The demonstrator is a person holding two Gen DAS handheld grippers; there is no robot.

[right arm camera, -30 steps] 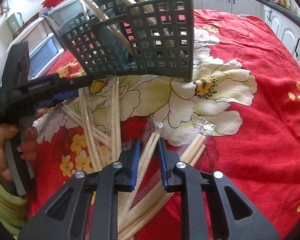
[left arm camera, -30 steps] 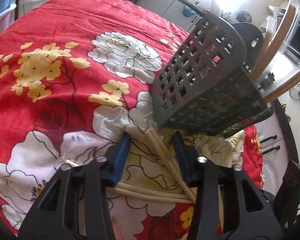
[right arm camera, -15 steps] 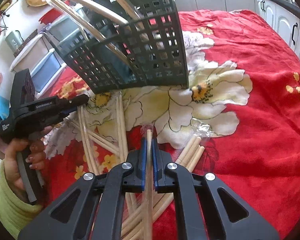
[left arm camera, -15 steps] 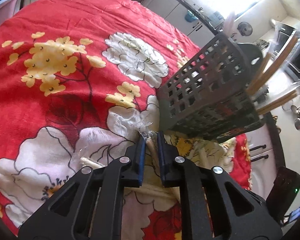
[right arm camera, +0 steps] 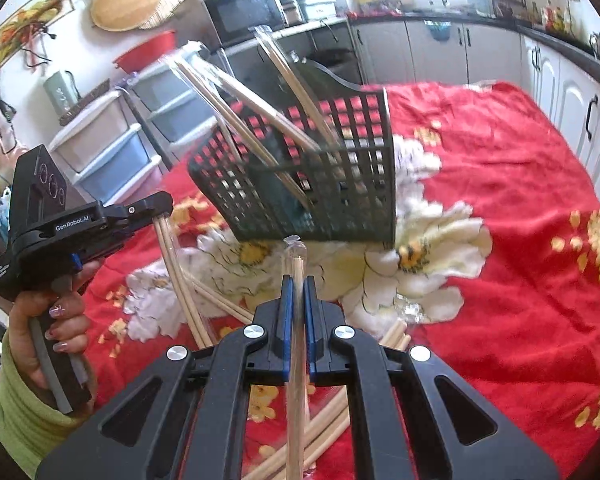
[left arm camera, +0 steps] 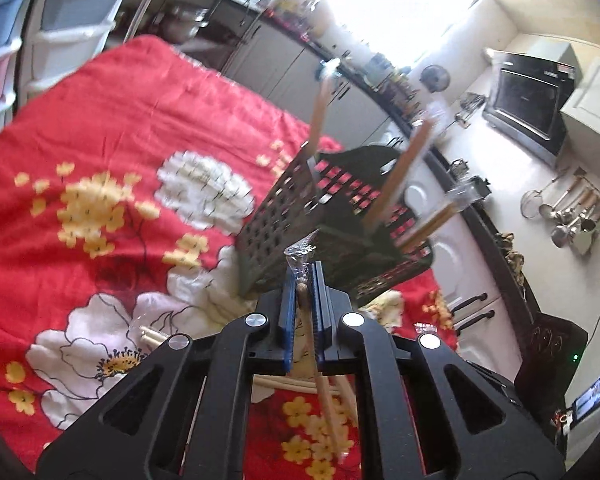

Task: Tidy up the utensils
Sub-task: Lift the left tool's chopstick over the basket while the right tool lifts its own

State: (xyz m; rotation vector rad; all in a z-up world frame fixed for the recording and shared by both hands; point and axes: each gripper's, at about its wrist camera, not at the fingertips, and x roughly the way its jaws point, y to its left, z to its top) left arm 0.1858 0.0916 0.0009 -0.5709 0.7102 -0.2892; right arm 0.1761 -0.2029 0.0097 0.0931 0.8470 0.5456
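The dark lattice utensil basket (right arm camera: 312,172) stands tilted on the red floral cloth (right arm camera: 500,200), and everything else sits relative to it. Several wrapped chopstick pairs (right arm camera: 236,108) already stand inside it, leaning out over its rim toward the kitchen drawers.

Just in front of the basket's near wall, the right gripper (right arm camera: 296,300) has its blue-padded jaws pressed in on a wrapped pair of chopsticks (right arm camera: 296,360), the crimped plastic tip poking up just short of the basket's base. To the left of the basket in the right wrist view, the left gripper (left arm camera: 302,292) is gripped by a hand (right arm camera: 56,328) in a green sleeve; its jaws pinch a second wrapped pair (left arm camera: 320,380), lifted so the sticks hang slanting down to the cloth (the wrapper's twisted end reaches up in front of the basket's lower corner in the left wrist view).

More loose chopsticks (right arm camera: 328,432) lie scattered on the cloth on the near side of the basket, below both grippers.
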